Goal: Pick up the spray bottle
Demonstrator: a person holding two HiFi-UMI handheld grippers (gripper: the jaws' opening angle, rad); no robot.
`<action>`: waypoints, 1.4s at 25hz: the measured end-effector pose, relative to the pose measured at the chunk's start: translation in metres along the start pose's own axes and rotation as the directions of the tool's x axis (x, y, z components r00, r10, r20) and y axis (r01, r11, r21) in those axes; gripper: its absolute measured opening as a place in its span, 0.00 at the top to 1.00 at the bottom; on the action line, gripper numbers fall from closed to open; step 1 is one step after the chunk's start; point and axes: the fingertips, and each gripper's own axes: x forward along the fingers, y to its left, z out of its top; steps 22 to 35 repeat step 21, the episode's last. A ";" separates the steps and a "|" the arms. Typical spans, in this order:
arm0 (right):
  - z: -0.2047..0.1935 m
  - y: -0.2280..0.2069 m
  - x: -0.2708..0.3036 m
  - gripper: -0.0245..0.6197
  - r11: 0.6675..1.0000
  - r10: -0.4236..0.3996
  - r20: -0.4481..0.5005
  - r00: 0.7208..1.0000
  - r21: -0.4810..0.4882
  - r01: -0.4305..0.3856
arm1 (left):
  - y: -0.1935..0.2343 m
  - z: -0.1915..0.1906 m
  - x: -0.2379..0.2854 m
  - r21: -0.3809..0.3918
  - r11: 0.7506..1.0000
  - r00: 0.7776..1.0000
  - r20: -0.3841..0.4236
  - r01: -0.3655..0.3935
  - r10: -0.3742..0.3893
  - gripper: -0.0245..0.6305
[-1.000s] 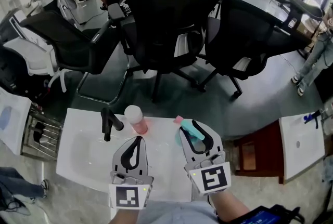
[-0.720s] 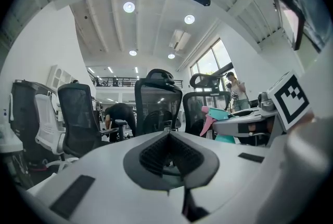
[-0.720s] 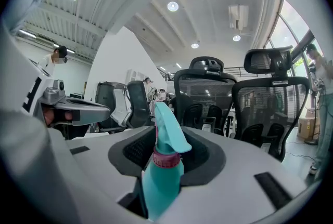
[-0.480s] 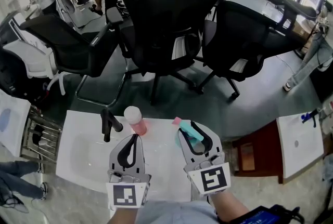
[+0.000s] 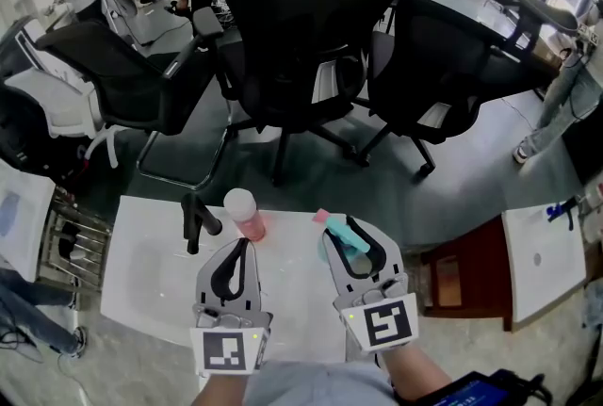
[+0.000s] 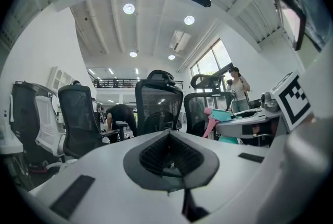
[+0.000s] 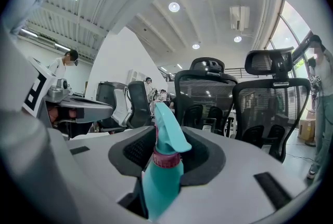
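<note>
A teal spray bottle [image 5: 341, 227] with a pink trigger is held level above the white table [image 5: 151, 272]. My right gripper [image 5: 353, 242] is shut on it. In the right gripper view the bottle [image 7: 165, 166] stands between the pads, with its head rising past the fingertips of the gripper [image 7: 166, 140]. My left gripper [image 5: 243, 249] hovers beside it to the left, shut and holding nothing. In the left gripper view its pads [image 6: 169, 137] meet, and the bottle [image 6: 229, 115] shows off to the right.
A pink bottle with a white cap [image 5: 243, 211] and a black tap-like fixture [image 5: 196, 220] stand at the table's far edge. Black office chairs [image 5: 311, 27] crowd the floor beyond. A second white table [image 5: 546, 258] and a dark red cabinet [image 5: 466, 282] are at the right.
Both grippers and the spray bottle stay where they were. Only a person at the lower left edge has moved on.
</note>
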 end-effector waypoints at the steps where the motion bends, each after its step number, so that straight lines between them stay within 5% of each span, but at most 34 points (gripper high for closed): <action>1: 0.000 0.000 0.000 0.73 1.000 0.001 -0.001 1.000 0.001 -0.001 | 0.000 0.000 0.000 -0.001 1.000 1.000 0.000 0.000 0.000 0.94; 35: -0.004 -0.001 0.003 0.73 1.000 0.005 0.003 1.000 0.003 -0.005 | -0.001 -0.002 0.005 -0.004 1.000 1.000 -0.003 0.003 -0.003 0.94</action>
